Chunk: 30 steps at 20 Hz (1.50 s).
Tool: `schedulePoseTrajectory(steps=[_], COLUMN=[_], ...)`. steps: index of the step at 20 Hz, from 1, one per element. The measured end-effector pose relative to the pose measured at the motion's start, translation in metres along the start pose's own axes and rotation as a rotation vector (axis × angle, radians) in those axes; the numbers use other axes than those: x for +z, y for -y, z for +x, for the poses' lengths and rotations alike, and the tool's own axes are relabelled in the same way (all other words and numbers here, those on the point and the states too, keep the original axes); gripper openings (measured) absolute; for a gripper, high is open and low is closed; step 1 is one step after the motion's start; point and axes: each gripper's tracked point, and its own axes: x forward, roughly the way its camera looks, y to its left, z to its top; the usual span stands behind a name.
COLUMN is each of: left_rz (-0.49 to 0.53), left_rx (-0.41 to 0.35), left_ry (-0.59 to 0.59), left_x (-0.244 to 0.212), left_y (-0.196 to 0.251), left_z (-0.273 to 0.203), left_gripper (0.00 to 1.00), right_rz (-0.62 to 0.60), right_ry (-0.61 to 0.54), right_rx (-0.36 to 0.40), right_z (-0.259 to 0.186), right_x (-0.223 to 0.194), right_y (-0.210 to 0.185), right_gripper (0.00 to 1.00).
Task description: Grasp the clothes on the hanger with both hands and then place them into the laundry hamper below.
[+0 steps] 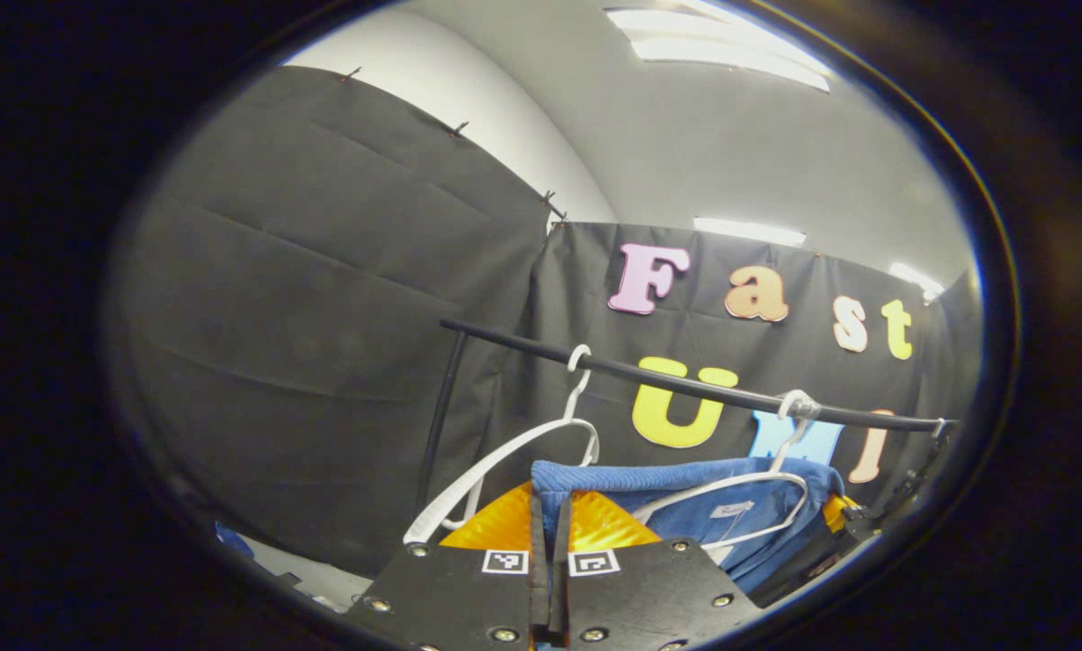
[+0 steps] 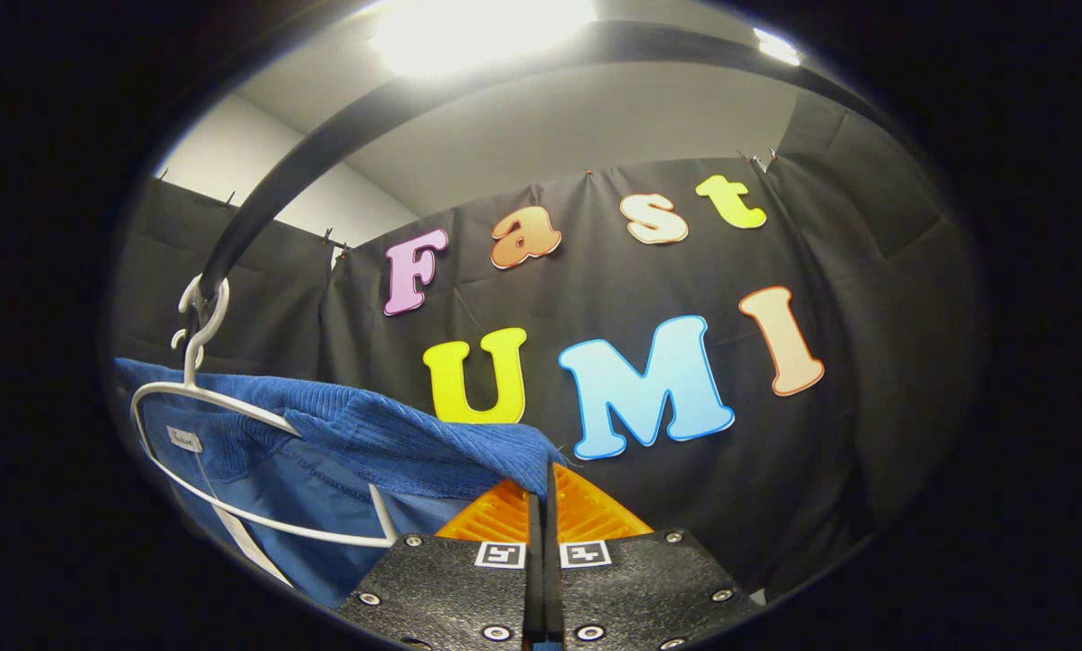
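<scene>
A small white label is sewn inside the neck of the blue garment; its writing is too small to read. In the right gripper view the same label sits left of the tips, again unreadable. Square black-and-white markers sit on the left gripper's body.

The left gripper points up and forward, fingers pressed together on the edge of the blue cloth right at its tips. An empty white hanger hangs from the black rail just left of it; the second white hanger carrying the garment lies to the right.

The right gripper tilts upward too, fingers closed on the ribbed blue fabric draping leftward over its hanger, under the rail.
</scene>
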Motion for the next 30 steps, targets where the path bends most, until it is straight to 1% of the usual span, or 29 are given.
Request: schedulePoseTrajectory(steps=[4,6,8,10,12,13,14,15,18,21,24,26,27,29,30], left_rz=[-0.035,-0.019,-0.001,-0.001,-0.012,-0.002,0.013,0.026,0.01,-0.014,-0.077,-0.101,-0.098,-0.079,-0.076], left_rx=[-0.025,-0.044,-0.059,-0.079,-0.096,-0.102,-0.107,-0.112,-0.123,-0.127,-0.133,-0.136,-0.133,-0.121,-0.117], left_ry=[-0.026,-0.039,-0.049,-0.066,-0.085,-0.092,-0.102,-0.114,-0.157,-0.182,-0.207,-0.209,-0.209,-0.22,-0.23], left_x=[0.0,0.0,0.0,-0.005,-0.011,-0.013,-0.018,-0.024,-0.044,-0.063,-0.077,-0.083,-0.085,-0.093,-0.098], left_y=[-0.009,-0.01,-0.013,-0.015,-0.016,-0.016,-0.017,-0.017,-0.016,-0.018,-0.023,-0.025,-0.027,-0.031,-0.032], left_z=[0.018,0.027,0.037,0.042,0.047,0.048,0.053,0.054,0.049,0.042,0.042,0.044,0.043,0.04,0.035], left_gripper=[0.0,0.01,0.0,0.01,0.0,0.04,0.01,0.01,0.01,0.01,0.01,0.01,0.07,0.07,0.01], right_rz=[-0.095,-0.117,-0.157,-0.157,-0.15,-0.162,-0.179,-0.185,-0.169,-0.189,-0.211,-0.237,-0.255,-0.28,-0.282], right_ry=[0.056,0.071,0.065,0.075,0.078,0.078,0.074,0.071,0.049,0.027,0.027,0.023,0.023,0.02,0.011], right_rx=[0.001,0.018,0.025,0.024,0.035,0.041,0.046,0.043,0.036,0.043,0.045,0.053,0.055,0.061,0.06], right_z=[0.015,0.016,0.018,0.019,0.02,0.022,0.025,0.024,0.024,0.018,0.021,0.024,0.024,0.021,0.019], right_x=[0.009,0.009,0.004,0.005,0.003,0.003,-0.001,-0.003,-0.011,-0.018,-0.022,-0.028,-0.031,-0.035,-0.04], right_y=[0.004,0.002,0.002,0.001,0.0,0.0,0.002,0.003,0.008,0.009,0.01,0.01,0.01,0.009,0.009], right_gripper=[0.0,0.0,0.0,0.0,0.0,0.0,0.0,0.0,0.0,0.01,0.0,0.0,0.0,0.0,0.0])
